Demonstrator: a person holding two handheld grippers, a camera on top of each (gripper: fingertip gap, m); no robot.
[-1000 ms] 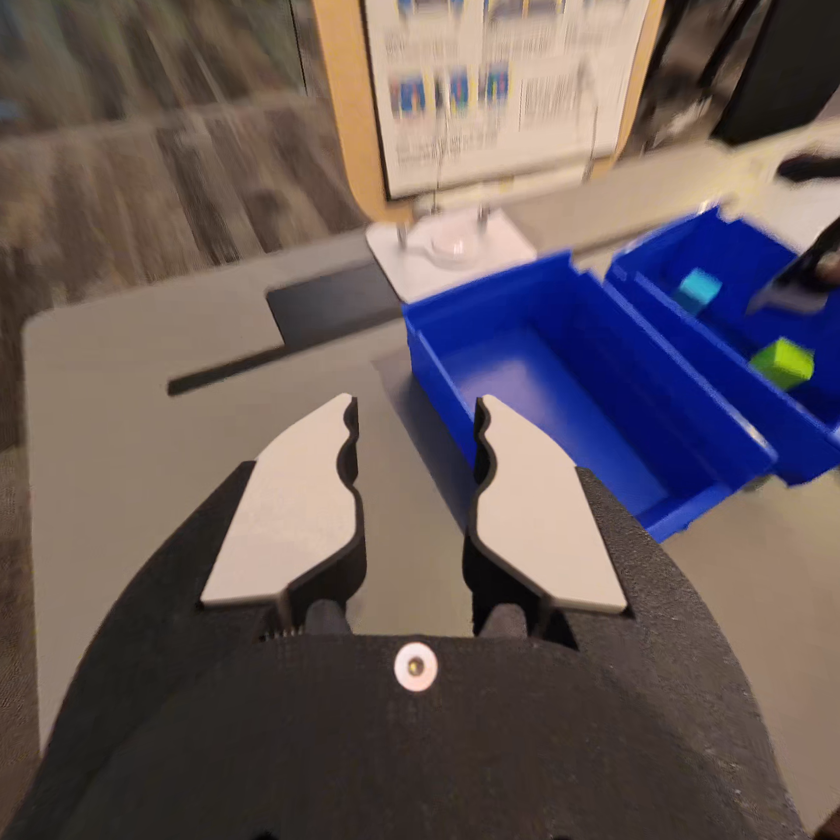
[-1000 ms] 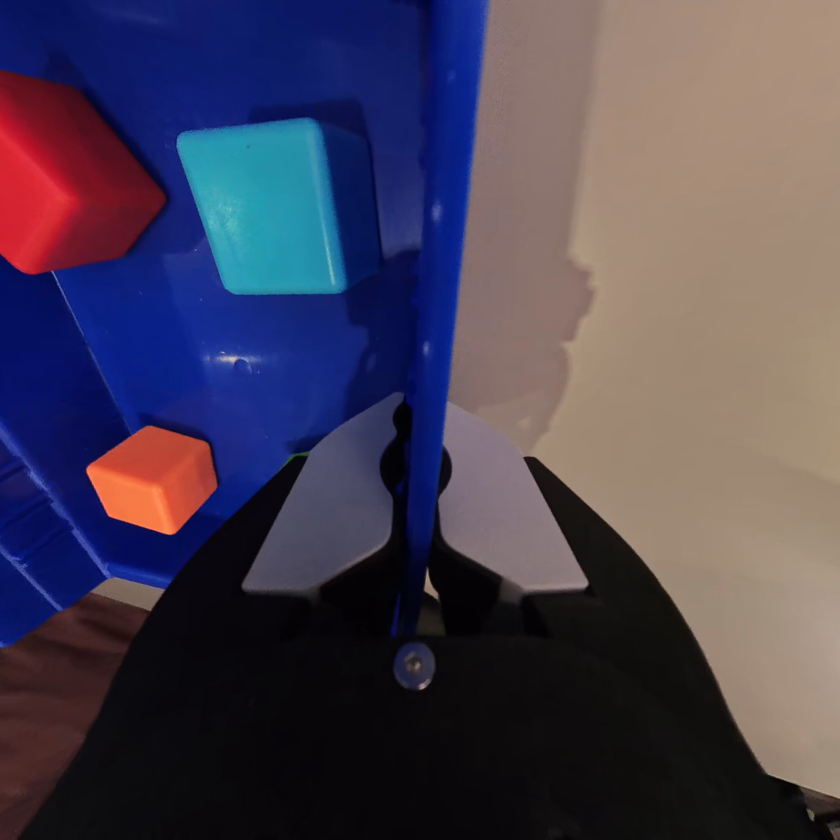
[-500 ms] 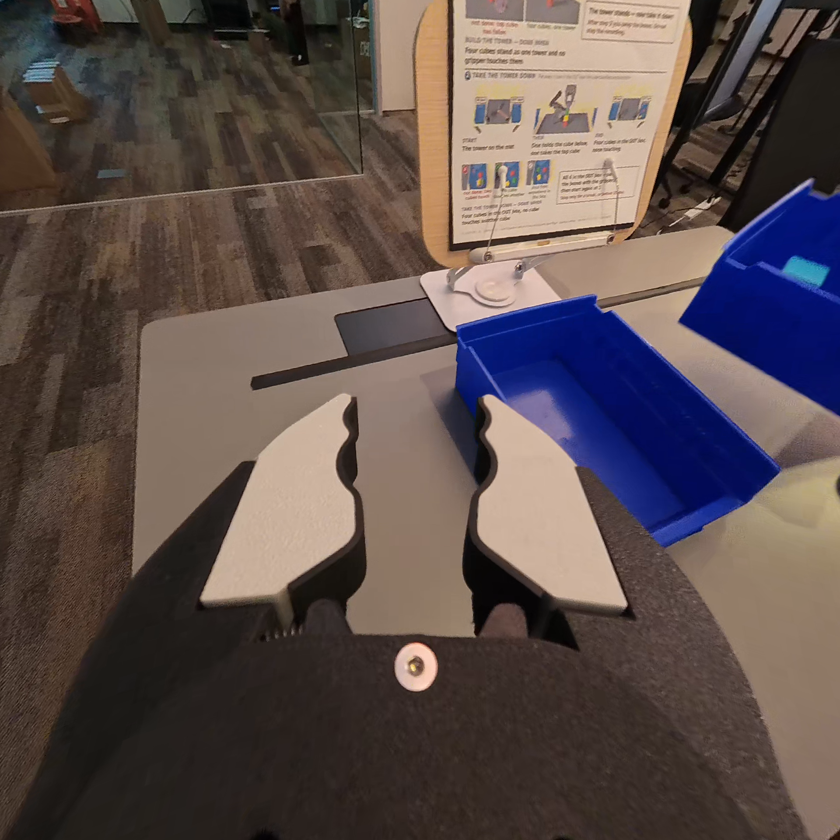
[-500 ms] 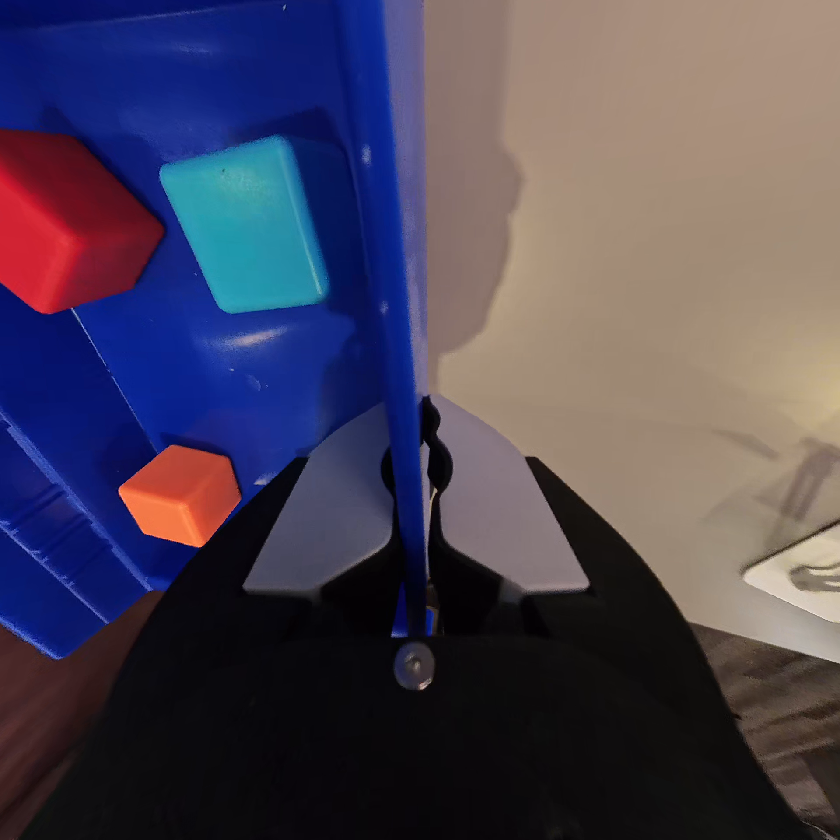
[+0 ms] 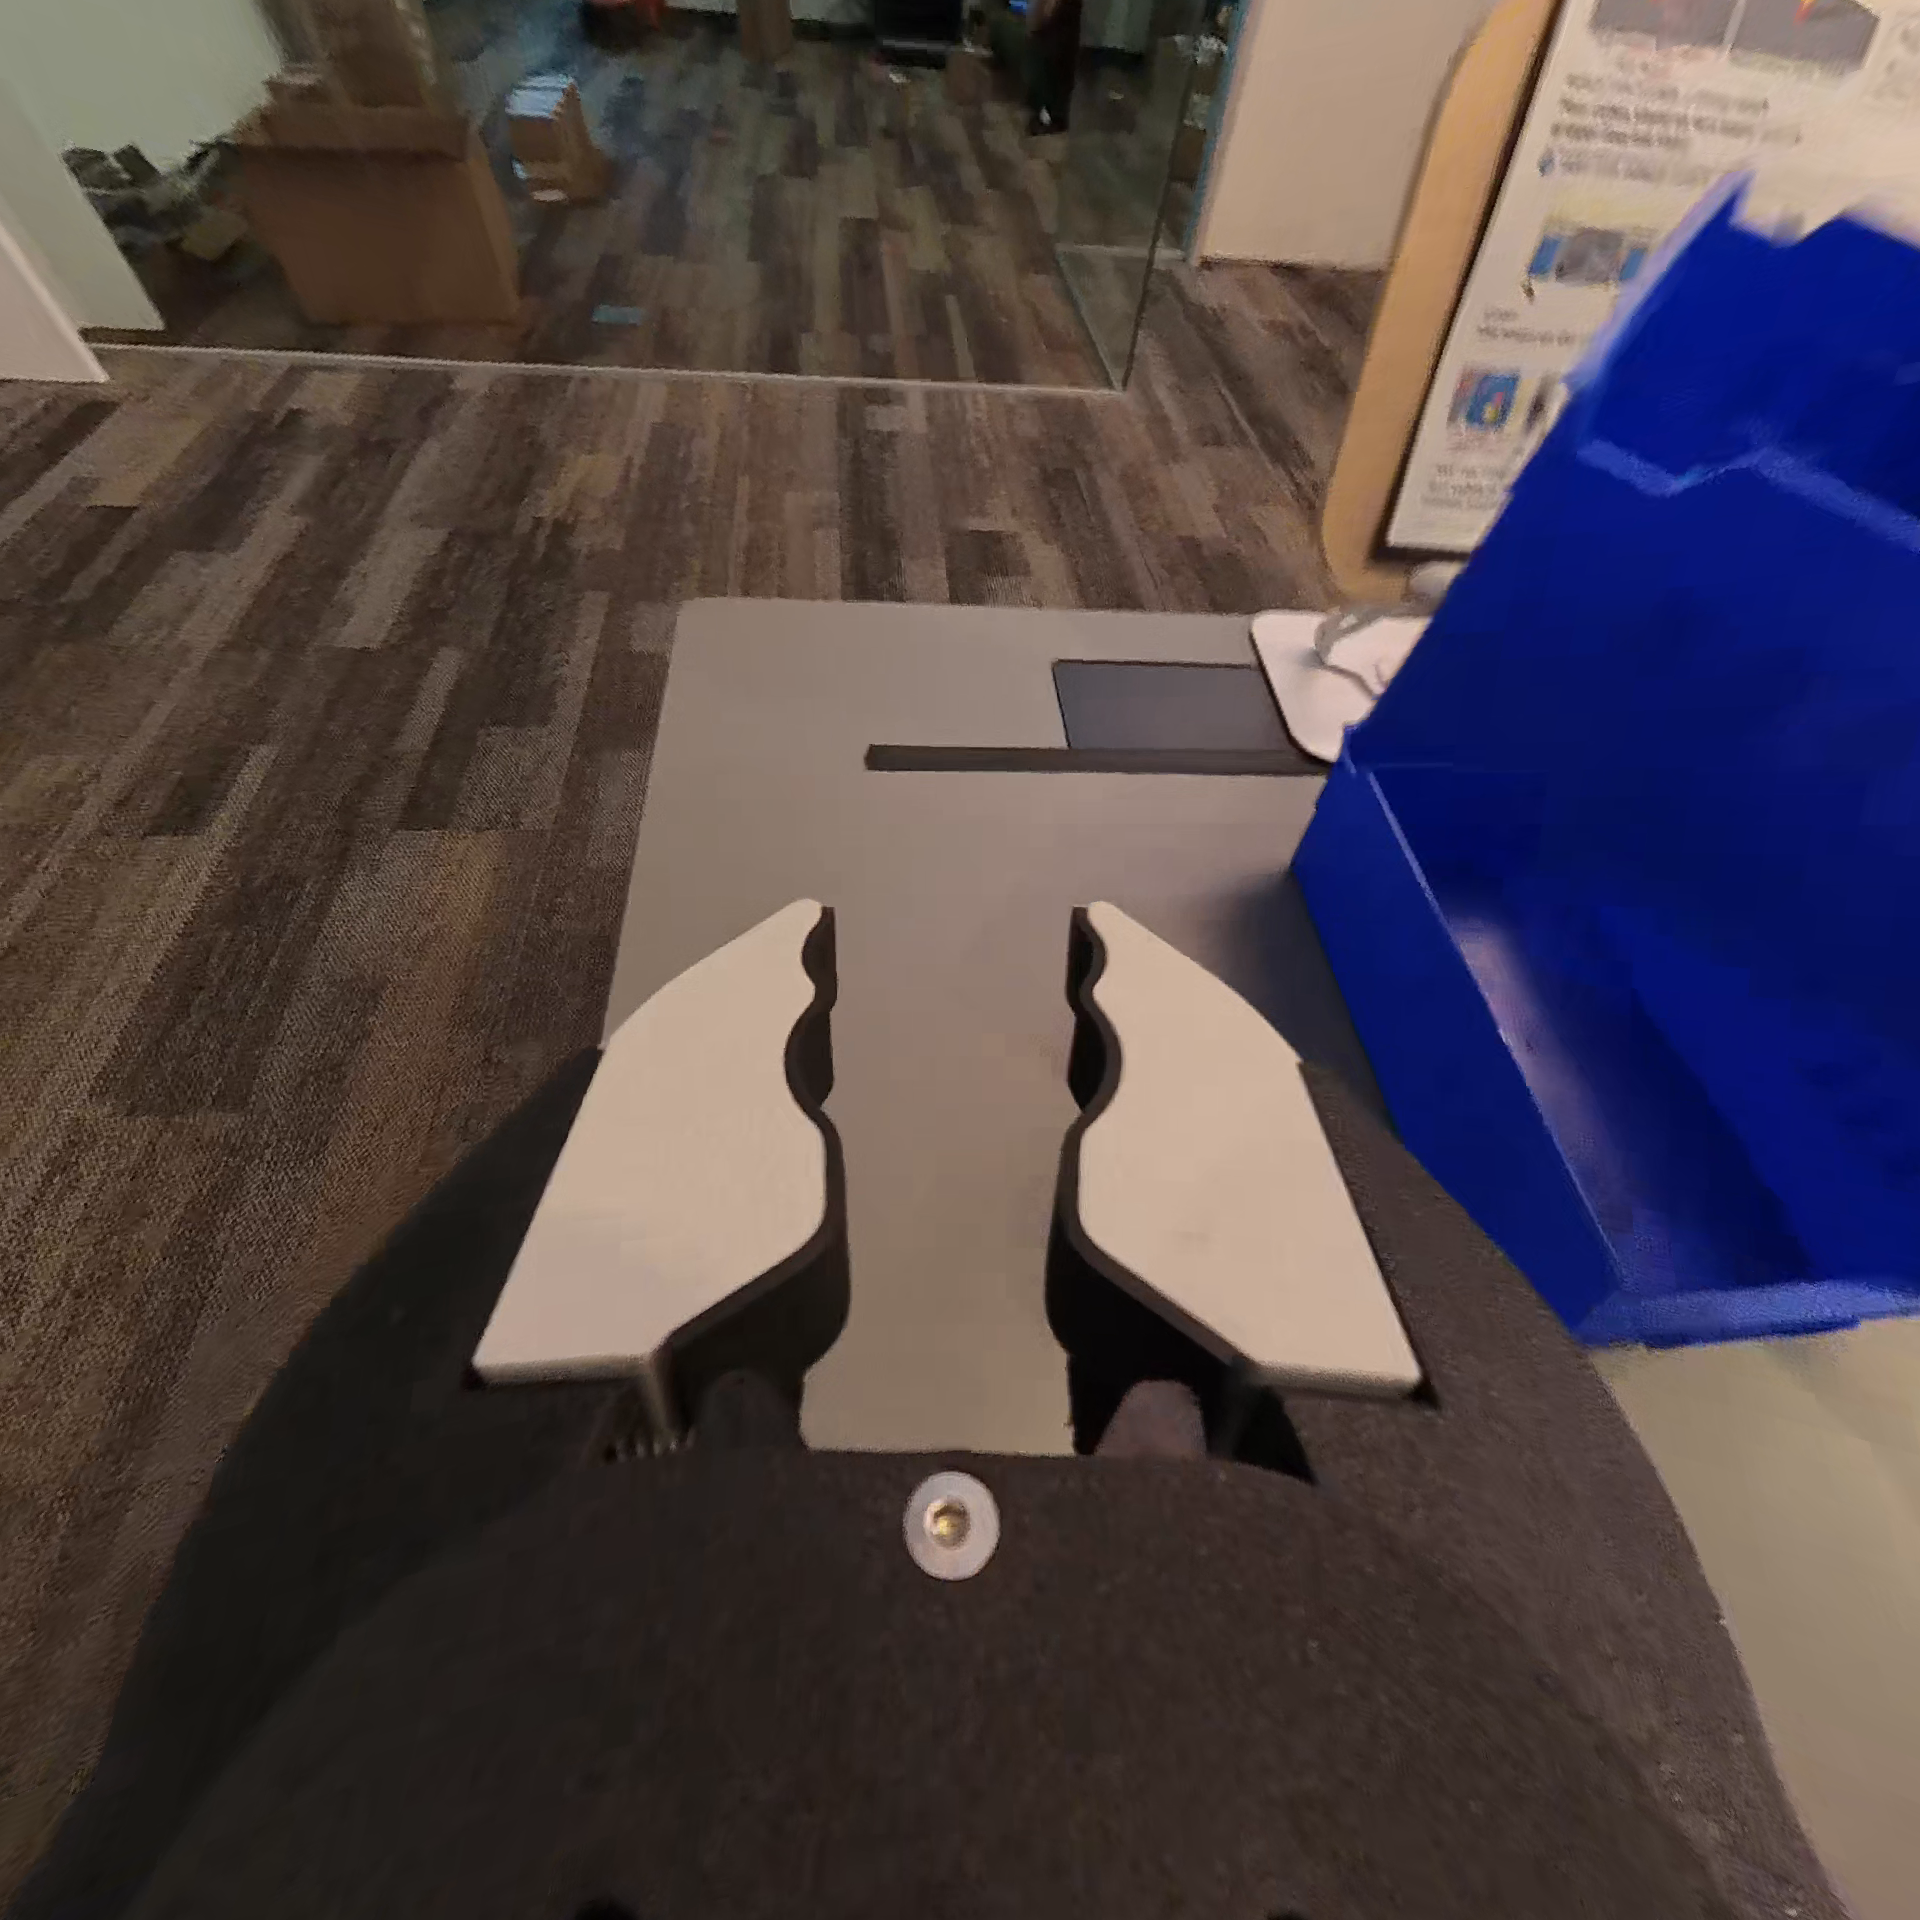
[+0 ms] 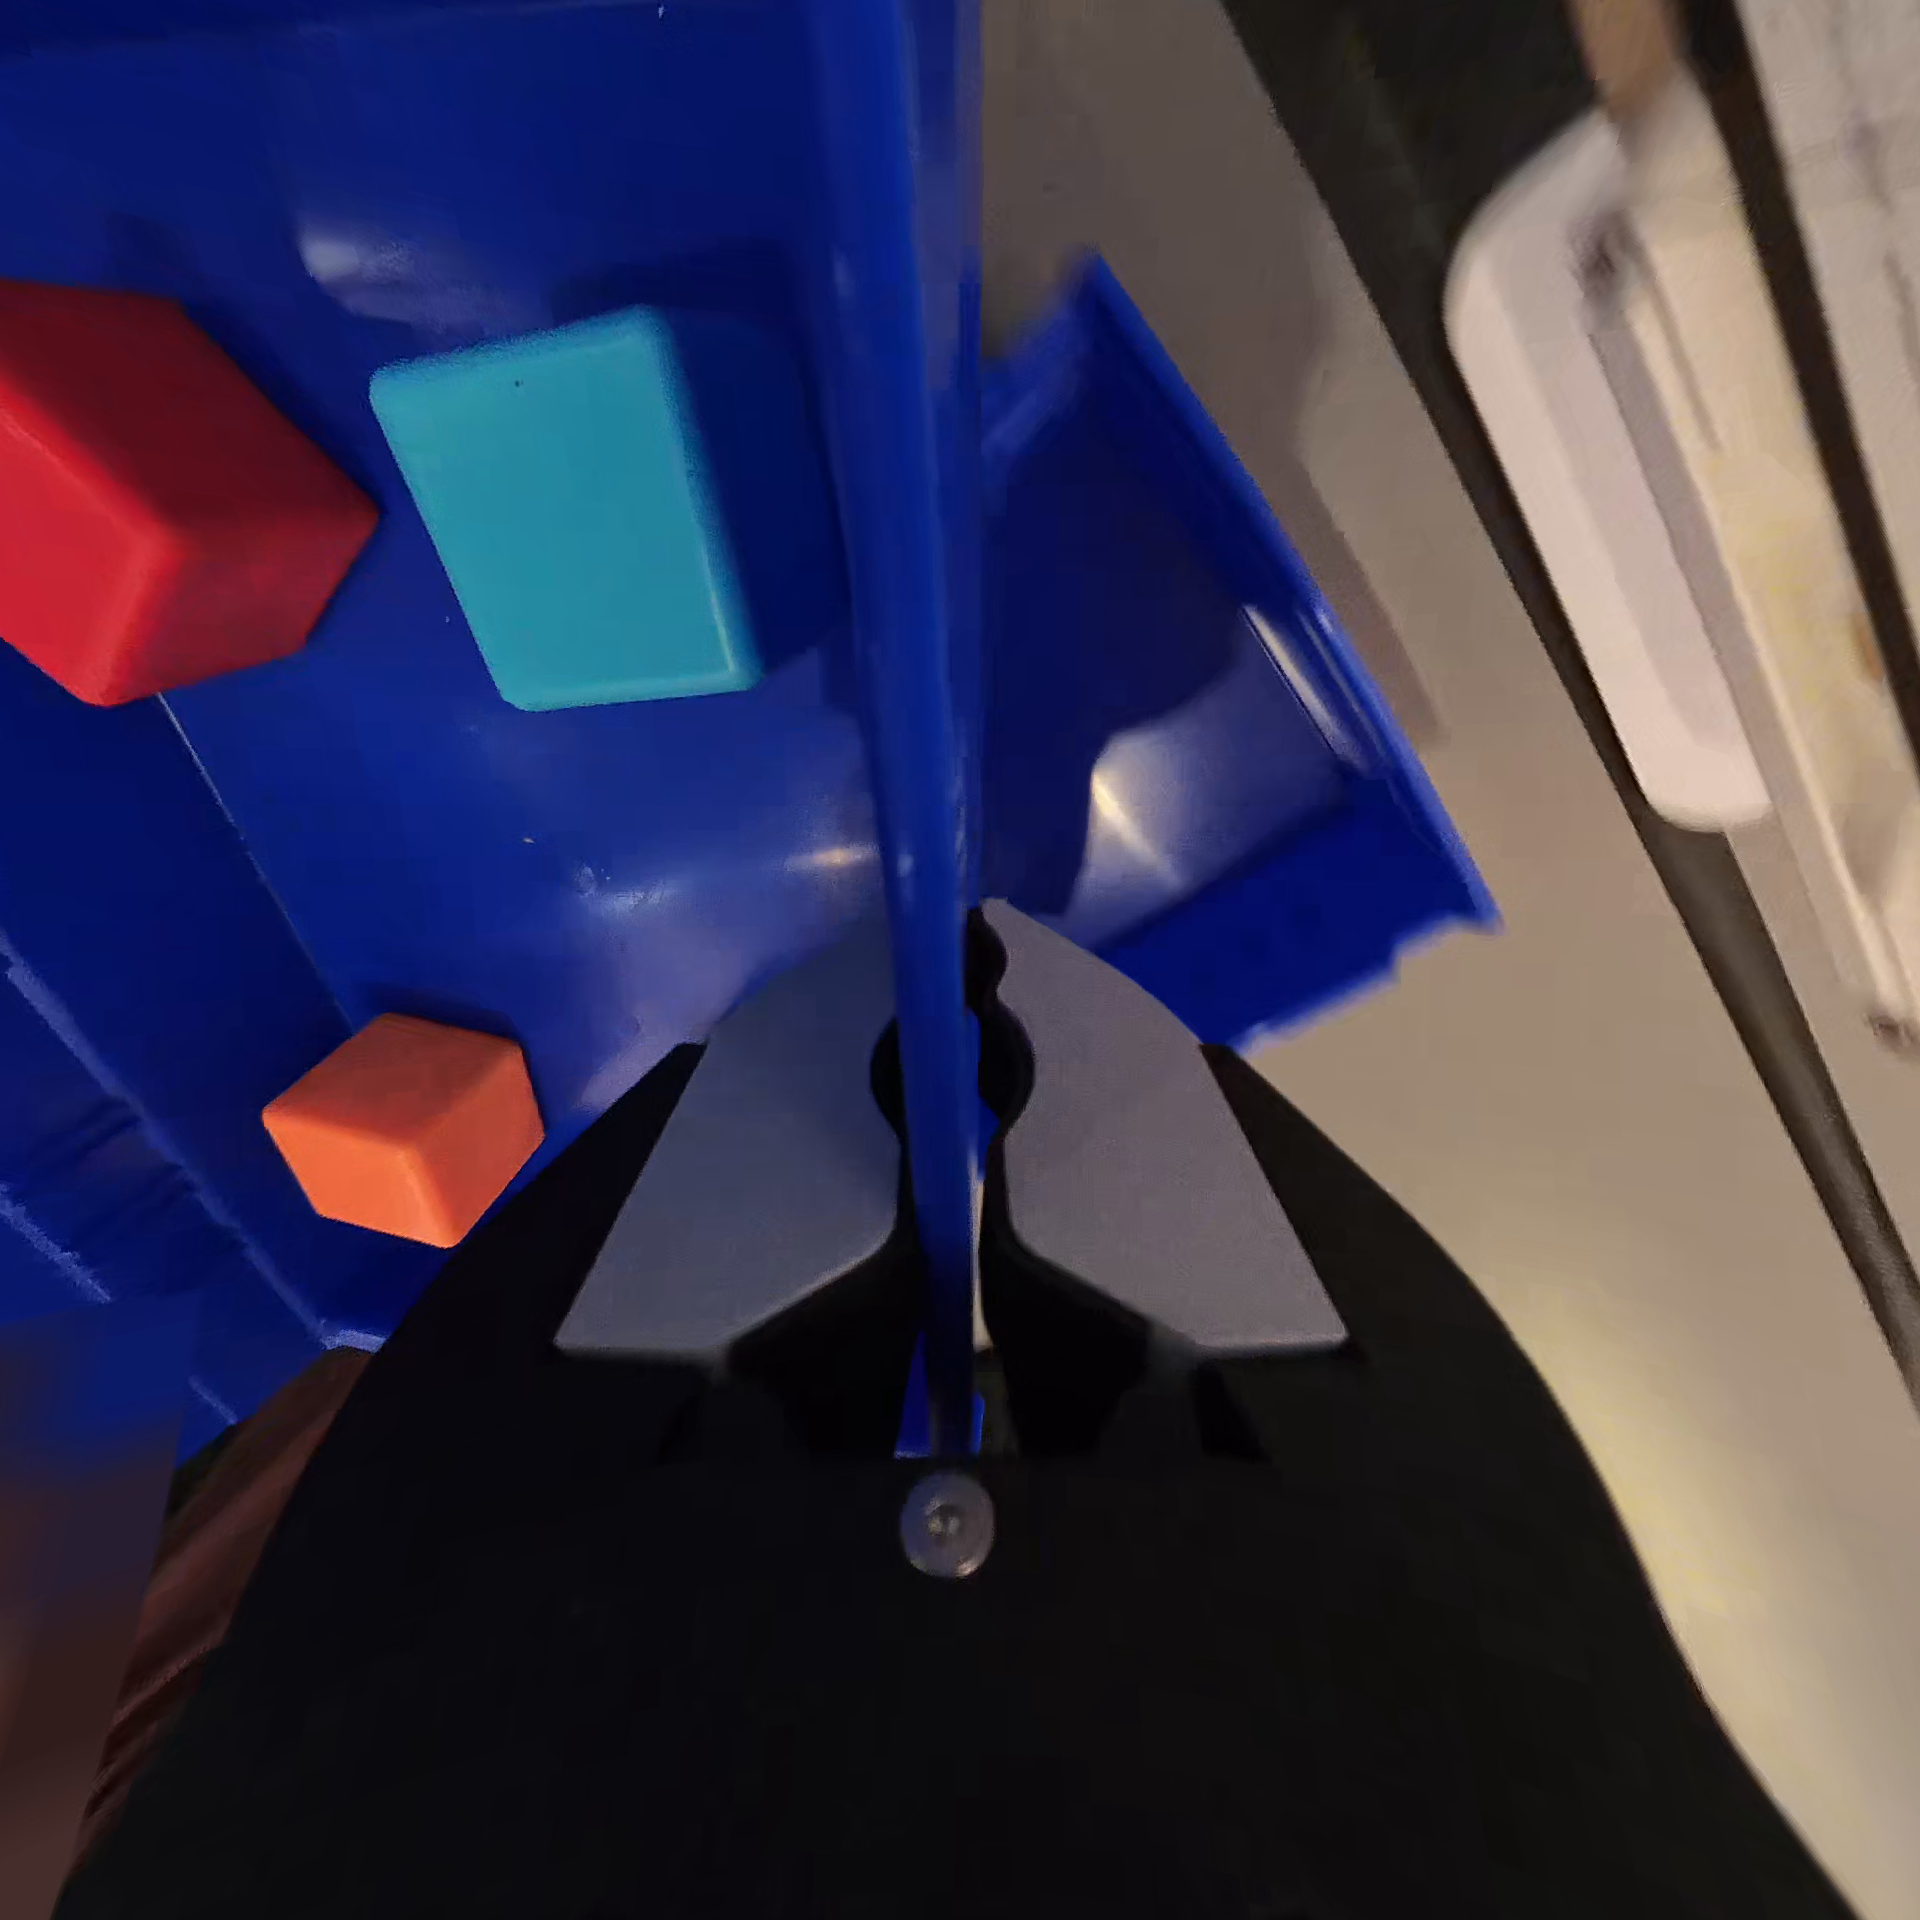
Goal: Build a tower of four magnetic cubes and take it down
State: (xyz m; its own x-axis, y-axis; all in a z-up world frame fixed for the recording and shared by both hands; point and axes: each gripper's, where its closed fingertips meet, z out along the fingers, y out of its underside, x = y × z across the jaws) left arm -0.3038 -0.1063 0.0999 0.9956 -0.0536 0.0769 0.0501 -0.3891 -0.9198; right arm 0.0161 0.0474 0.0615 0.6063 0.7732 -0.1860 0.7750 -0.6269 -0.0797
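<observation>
Right wrist view shows the right gripper (image 6: 940,1049) clamped on the thin wall of a blue bin (image 6: 894,436), one finger inside and one outside. Three cubes lie loose on the bin's floor: red (image 6: 156,488), teal (image 6: 566,509) and orange (image 6: 405,1127). If a fourth is there, I can't see it. A second bin (image 6: 1226,727) sits beyond the gripped wall, on the grey table (image 6: 1299,1299), and looks empty where its inside shows.

From the left wrist view, the left gripper (image 5: 951,914) hangs over the table with its fingers spread and nothing between them. The blurred blue mass at the right seems to be the carried bin (image 5: 1766,447) above the other bin, though the blur makes the two hard to separate.

No tower stands anywhere, and no cube is held. I'd say this is still set-up: the cube bin is being shifted by its wall. Next, it needs setting down flat without tipping the cubes out, then the wall released. After that either gripper can reach in for a first cube and place it on bare table.
</observation>
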